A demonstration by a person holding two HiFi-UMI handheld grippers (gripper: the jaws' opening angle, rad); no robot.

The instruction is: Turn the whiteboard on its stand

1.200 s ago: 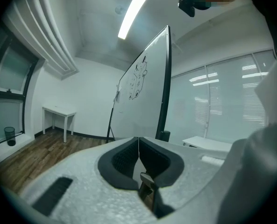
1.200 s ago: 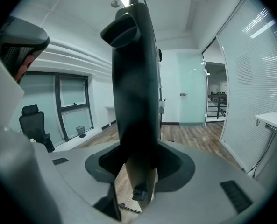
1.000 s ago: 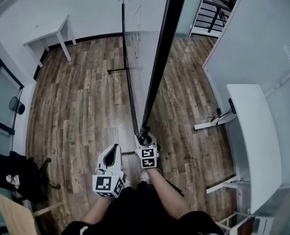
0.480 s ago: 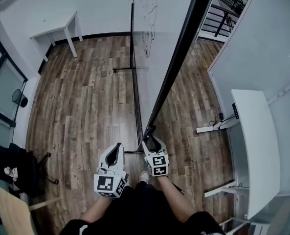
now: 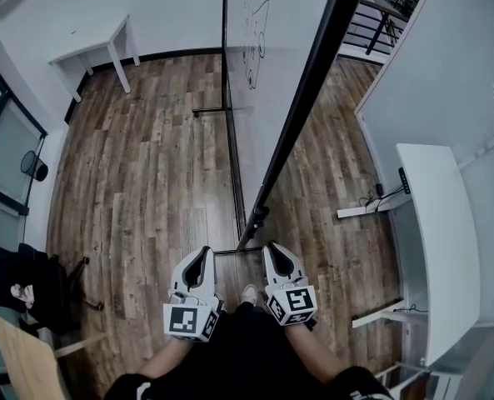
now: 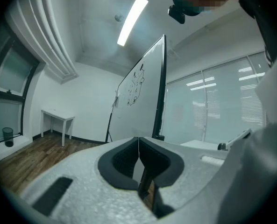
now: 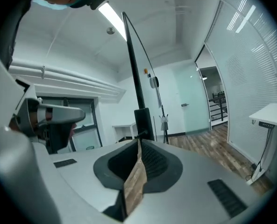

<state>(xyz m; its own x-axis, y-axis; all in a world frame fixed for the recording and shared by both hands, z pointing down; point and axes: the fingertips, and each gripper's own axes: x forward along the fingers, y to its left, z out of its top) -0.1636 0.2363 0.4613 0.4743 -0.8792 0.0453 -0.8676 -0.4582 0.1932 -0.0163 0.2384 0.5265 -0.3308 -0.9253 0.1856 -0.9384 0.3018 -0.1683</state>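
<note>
As I face the whiteboard [image 5: 263, 98]: edge-on, near.
Left gripper [image 5: 200, 251]: my jaws clenched, empty.
Right gripper [image 5: 272, 246]: my jaws just closed, empty.

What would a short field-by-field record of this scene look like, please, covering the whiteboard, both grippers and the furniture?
whiteboard: on its stand, seen nearly edge-on, line drawing on its face
stand: black, foot bars on the wooden floor
left gripper: shut, empty, apart from the board
right gripper: jaws have just been closing, nothing between them; near the board's lower corner, not gripping it
furniture: white desk at right; small white table by the far wall
</note>
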